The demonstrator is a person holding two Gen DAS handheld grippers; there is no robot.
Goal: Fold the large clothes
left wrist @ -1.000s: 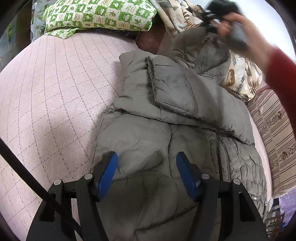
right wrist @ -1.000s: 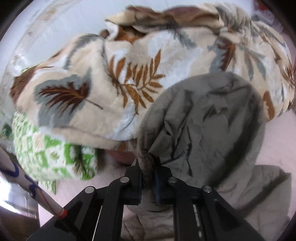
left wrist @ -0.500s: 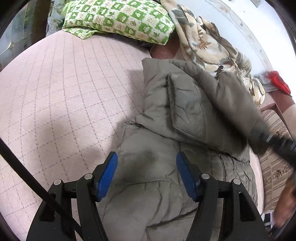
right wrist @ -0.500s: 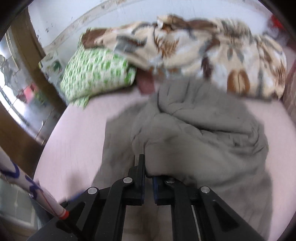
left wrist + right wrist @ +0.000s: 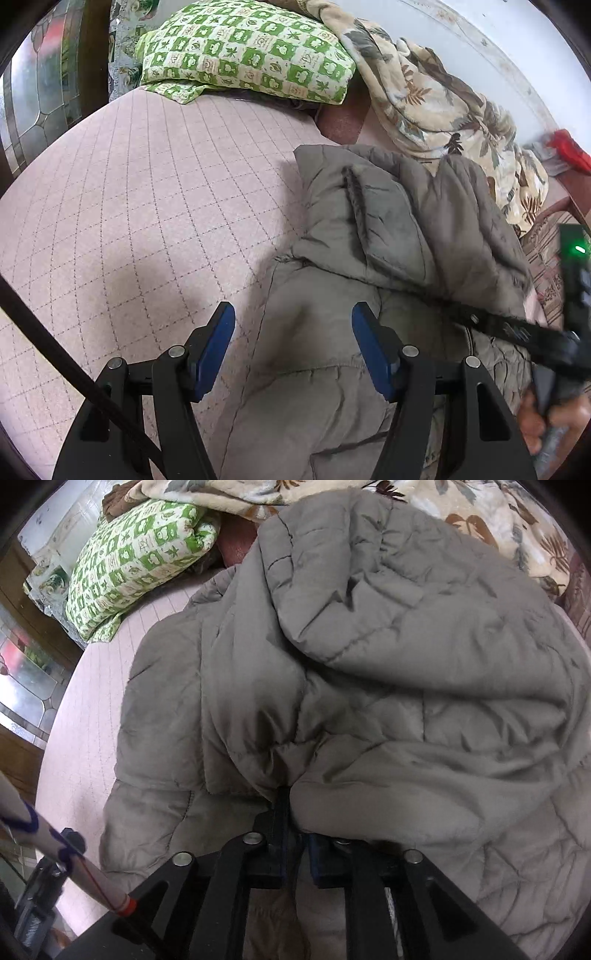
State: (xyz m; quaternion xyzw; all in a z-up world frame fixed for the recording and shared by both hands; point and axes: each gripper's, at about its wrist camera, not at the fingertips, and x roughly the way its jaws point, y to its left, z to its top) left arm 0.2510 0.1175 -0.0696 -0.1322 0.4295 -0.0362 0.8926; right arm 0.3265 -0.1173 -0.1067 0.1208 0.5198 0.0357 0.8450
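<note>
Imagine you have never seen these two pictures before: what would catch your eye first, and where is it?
The big grey padded coat lies across the pink quilted bed, one part folded over. The right gripper is shut on a bunch of its fabric, while the left gripper hangs open over the coat's near edge. Behind lie a green checked pillow and a leaf-print blanket.

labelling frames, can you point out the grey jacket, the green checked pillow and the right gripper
grey jacket (image 5: 369,701): right wrist view, on the folded-over quilted panel.
green checked pillow (image 5: 251,48): left wrist view, middle of its top face.
right gripper (image 5: 295,834): right wrist view, between the fingertips pinching jacket fabric.
</note>
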